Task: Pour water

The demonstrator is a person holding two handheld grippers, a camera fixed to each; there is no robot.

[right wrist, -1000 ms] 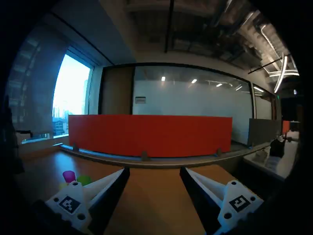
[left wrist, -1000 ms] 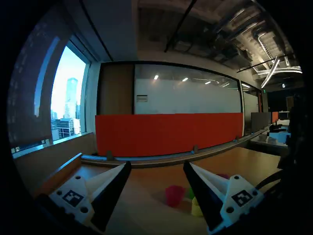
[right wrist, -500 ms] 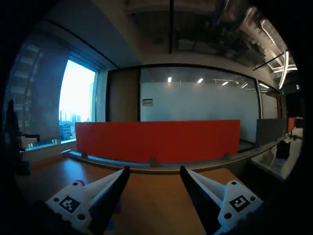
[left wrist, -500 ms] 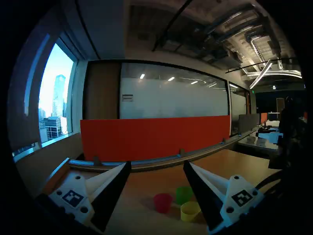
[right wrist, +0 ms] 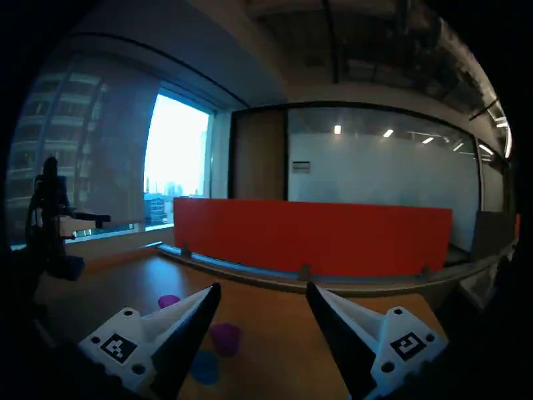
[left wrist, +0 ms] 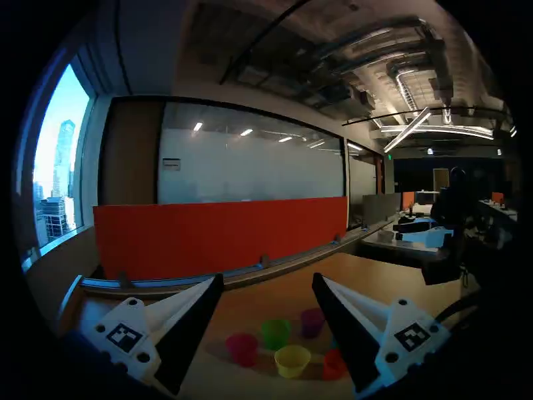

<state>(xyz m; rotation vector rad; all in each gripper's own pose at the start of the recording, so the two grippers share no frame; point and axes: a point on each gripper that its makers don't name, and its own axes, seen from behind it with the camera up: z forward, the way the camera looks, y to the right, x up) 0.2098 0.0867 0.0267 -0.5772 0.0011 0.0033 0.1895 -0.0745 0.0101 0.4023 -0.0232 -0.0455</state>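
Cups, five, small and plastic-looking, stand close together on the brown wooden tabletop (left wrist: 380, 267), ahead of and below the left gripper (left wrist: 263, 313): pink cup (left wrist: 242, 348), green cup (left wrist: 275, 333), purple cup (left wrist: 311, 321), yellow cup (left wrist: 292, 360) and red cup (left wrist: 332, 365), the last partly behind a finger. All are upright, mouths open; whether any holds water cannot be told. Left gripper: fingers spread wide, nothing between them. Right gripper (right wrist: 260, 327): fingers likewise wide and empty; the right gripper view shows a violet tapered cup (right wrist: 226, 338) between the fingers, with a blue round item (right wrist: 204, 368) just beside it, too dim to identify. Handling, by judgement: light, thin-walled, smooth and somewhat flexible; likely to tip or slide if nudged and to buckle under a hard squeeze. Best hold: across the side wall about mid-height, fingers on opposite sides, light pressure, rim kept level until the pour. Clearance: cups near one another, so a finger entering between them may knock a neighbour; approach from the outer side. Bare wood lies to the right of the cluster. Far edge is bounded by a low grey rail (left wrist: 280, 261) and an orange partition panel (left wrist: 220, 233).
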